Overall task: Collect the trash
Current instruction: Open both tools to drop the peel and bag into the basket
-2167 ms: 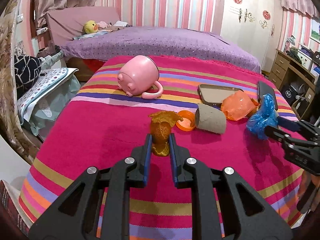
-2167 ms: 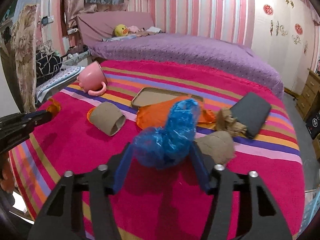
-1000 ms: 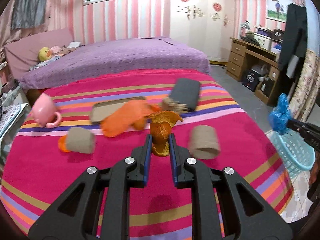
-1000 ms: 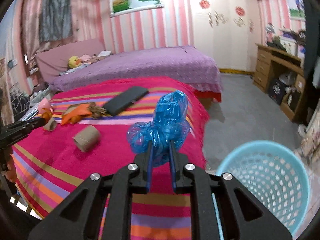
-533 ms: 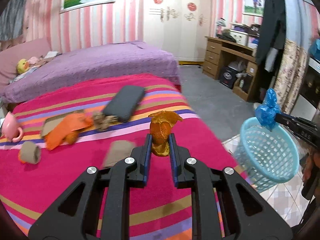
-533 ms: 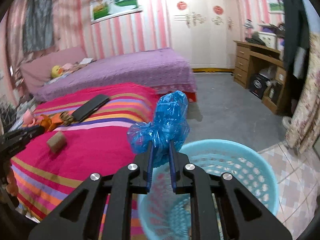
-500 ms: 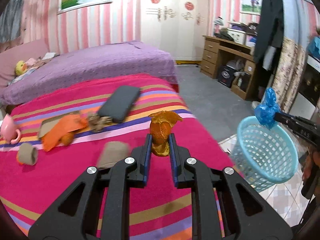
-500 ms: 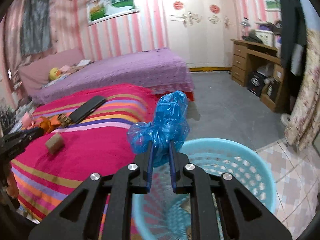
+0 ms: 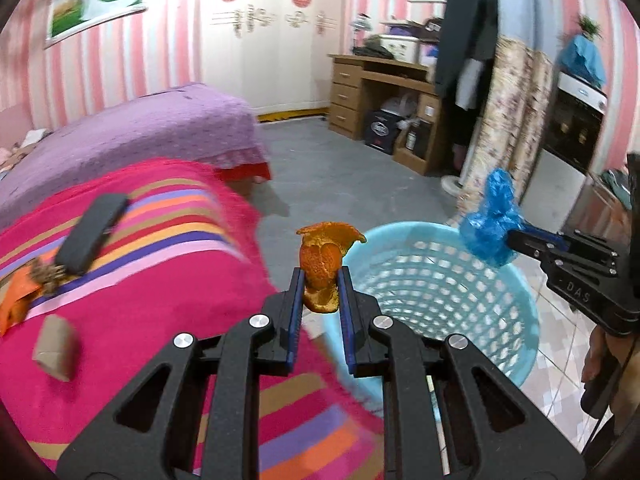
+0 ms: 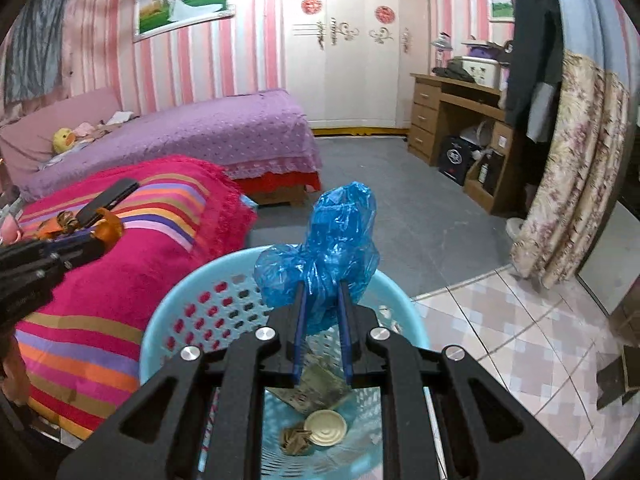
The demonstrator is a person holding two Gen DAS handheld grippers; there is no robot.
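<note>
Holding an orange peel [image 9: 320, 270] upright between the narrow jaws of your left gripper [image 9: 319, 280], you have it poised just at the near rim of the light-blue laundry-style basket [image 9: 516, 296], over the edge where the striped pink blanket [image 9: 132, 300] falls away beside the basket. Your right gripper [image 10: 322, 300] has its jaws closed tight on a crumpled blue plastic bag [image 10: 332, 248], which hangs above the basket's open mouth; from the left wrist view the same bag [image 9: 494, 220] sits over the basket's far rim. Inside the basket [image 10: 160, 344] you can see a round lid, a scrap of paper and a small brown crumpled piece lying on the bottom. Away from the basket, on the blanket, there remain a cardboard tube [image 9: 56, 348], a dark flat case [image 9: 90, 232], a brown dried scrap [image 9: 50, 274] just beside the case and an orange wrapper [image 9: 16, 300] next to that scrap. Beyond the basket stand a purple-covered bed [image 10: 200, 132], a wooden desk [image 10: 452, 108] and a floral curtain [image 10: 576, 184] over grey floor and patterned tiles.
</note>
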